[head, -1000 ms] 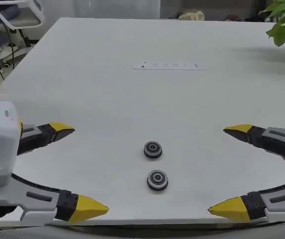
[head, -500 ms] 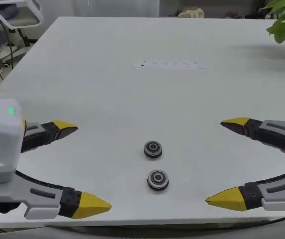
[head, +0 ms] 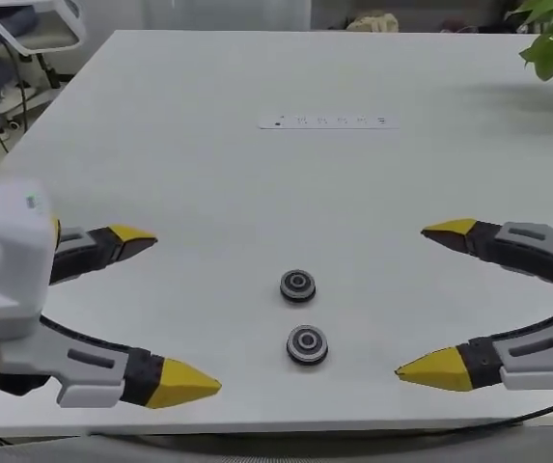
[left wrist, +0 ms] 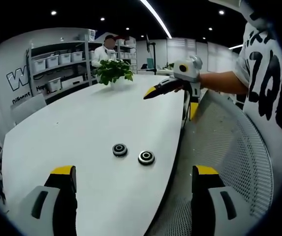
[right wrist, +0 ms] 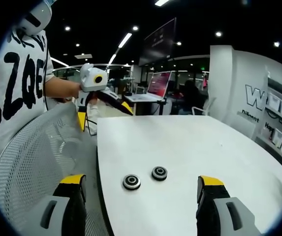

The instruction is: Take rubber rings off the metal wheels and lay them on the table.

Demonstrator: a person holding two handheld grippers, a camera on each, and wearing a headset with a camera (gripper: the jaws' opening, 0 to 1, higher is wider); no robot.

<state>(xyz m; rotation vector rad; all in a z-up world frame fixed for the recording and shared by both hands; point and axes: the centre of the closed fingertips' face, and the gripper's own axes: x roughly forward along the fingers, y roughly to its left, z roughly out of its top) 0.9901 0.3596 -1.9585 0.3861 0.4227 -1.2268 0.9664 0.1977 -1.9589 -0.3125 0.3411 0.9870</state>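
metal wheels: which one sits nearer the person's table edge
The lower wheel in the head view; the other wheel lies farther in from that edge.

We hold our left gripper at the near left, jaws spread wide, yellow tips pointing right. Our right gripper mirrors it at the near right, jaws equally wide, tips pointing left. Both grip nothing and stand well apart.

Head view down over the table; gripper views low, inward from opposite ends, wheels common to all
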